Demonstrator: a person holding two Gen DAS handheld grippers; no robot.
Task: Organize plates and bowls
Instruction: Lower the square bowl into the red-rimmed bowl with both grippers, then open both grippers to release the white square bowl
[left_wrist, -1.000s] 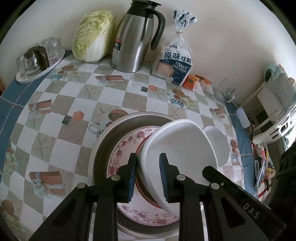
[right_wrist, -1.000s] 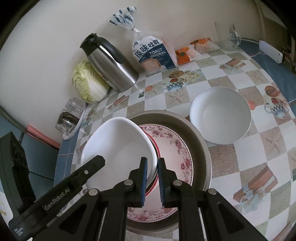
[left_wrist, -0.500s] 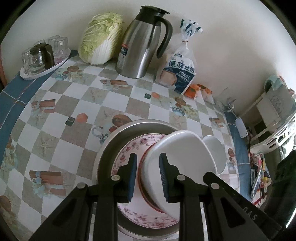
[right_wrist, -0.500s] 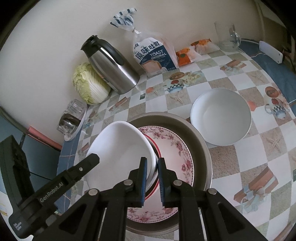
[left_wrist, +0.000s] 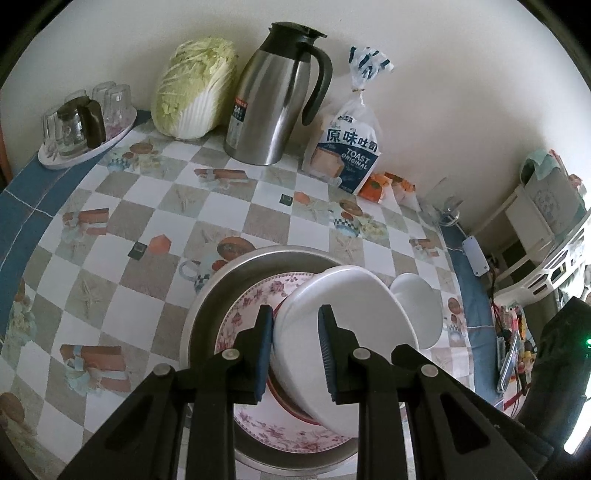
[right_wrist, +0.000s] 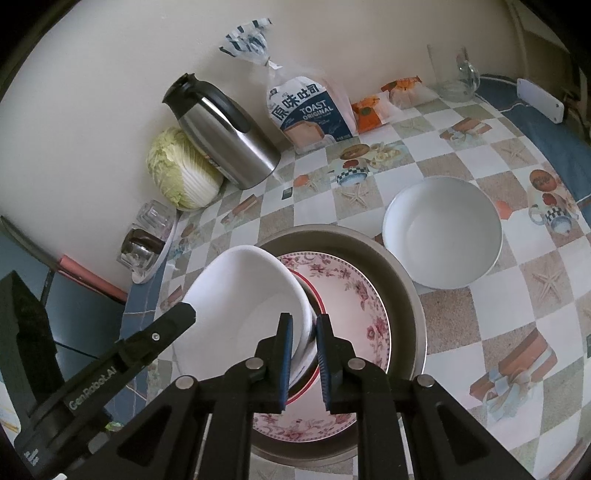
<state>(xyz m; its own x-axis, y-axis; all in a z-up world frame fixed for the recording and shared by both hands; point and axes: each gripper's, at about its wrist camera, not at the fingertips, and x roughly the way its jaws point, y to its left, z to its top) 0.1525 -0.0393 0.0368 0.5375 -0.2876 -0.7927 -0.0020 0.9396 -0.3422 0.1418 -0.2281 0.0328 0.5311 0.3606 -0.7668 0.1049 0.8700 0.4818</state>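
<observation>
I hold the white bowl (right_wrist: 251, 295) clamped in both hand-held grippers (left_wrist: 295, 343) (right_wrist: 303, 347), now lifted higher, tilted above the metal basin (right_wrist: 406, 295).

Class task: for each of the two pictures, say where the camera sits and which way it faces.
Left wrist: on the left gripper, facing down-forward at a tilted white bowl clamped over a floral plate; own fingers show.
Right wrist: on the right gripper, gripping the same bowl's opposite rim; the left gripper intrudes.
Shared: bowl, plate, jug, cabbage, bread.
</observation>
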